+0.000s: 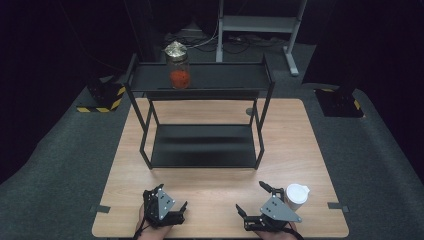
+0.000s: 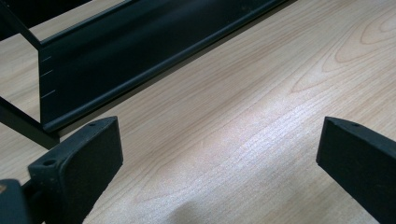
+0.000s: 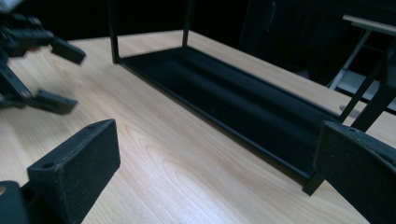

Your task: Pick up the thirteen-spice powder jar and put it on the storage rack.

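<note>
- The white cup, lidded with a small spout at its rim, stands upright on the wooden table at about 5 o'clock, just beside the right gripper at its 3 o'clock side.
- Right gripper: jaws spread wide, holding nothing.
- Left gripper at 7 o'clock: jaws likewise spread over bare wood.
- Count: one cup, one glass jar (orange contents, foil-like top) on the top shelf at 12 o'clock, one black two-tier rack, two grippers.
- Pale wood-grain tabletop; grey carpet around it; dark room with a grey desk frame behind.
</note>
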